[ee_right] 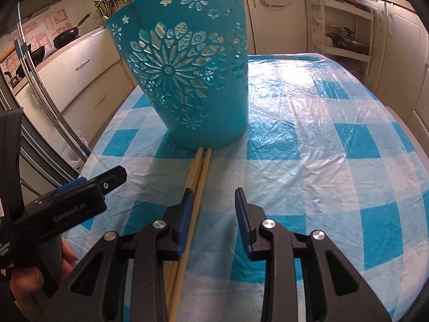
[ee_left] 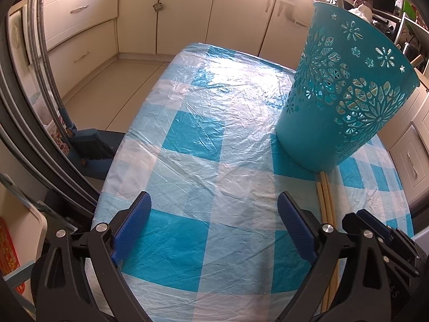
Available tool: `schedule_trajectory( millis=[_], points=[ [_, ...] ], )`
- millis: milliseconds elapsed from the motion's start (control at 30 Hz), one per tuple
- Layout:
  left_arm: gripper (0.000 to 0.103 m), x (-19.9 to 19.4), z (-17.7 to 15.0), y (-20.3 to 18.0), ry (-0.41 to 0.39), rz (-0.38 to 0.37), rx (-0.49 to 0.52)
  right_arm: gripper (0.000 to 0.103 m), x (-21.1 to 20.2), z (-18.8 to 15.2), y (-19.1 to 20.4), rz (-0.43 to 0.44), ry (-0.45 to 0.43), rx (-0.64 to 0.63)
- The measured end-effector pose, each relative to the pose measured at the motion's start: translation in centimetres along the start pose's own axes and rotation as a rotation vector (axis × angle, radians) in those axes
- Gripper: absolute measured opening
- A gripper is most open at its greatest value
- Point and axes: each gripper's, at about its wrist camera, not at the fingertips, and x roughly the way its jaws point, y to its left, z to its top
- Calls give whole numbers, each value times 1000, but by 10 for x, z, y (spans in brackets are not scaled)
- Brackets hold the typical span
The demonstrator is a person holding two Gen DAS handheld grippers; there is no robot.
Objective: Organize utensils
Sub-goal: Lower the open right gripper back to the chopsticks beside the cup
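Both tongs are shown spread and empty: the left gripper point(ee_left: 214, 222) low in its frame, the right gripper point(ee_right: 214, 214) beside two pale wooden chopsticks point(ee_right: 197, 185) lying at lower centre, tips touching the perforated turquoise plastic basket point(ee_right: 187, 80). Light, stiff and slippery, they are probably best pinched mid-length.

Bright daylight, glare on tablecloth point(ee_left: 236, 86), fisheye-warped edges.

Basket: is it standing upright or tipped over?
Upright. The basket stands on its narrow base on the table, wide rim up. The chopsticks lie flat, tips at its base. Its inside is not visible.
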Motion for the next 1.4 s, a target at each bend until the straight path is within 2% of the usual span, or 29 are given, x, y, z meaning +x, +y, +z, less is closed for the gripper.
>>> schedule_trajectory(
  millis=[700,833,1100,1200,1300,1400],
  points=[
    [93,0,0,0,0,1,1,30,16,5,10,-62,41,-81],
    [93,0,0,0,0,1,0,22,14,3,6,-66,45,-94],
    [93,0,0,0,1,2,2,21,13,5,0,-56,48,-89],
    [93,0,0,-1,-2,-6,4,13,12,3,4,-43,61,-133],
    [93,0,-2,-9,2,-30,47,11,8,0,1,-36,71,-174],
    [93,1,-6,-24,42,-58,116,11,3,-3,-9,-28,75,-183]
  ],
)
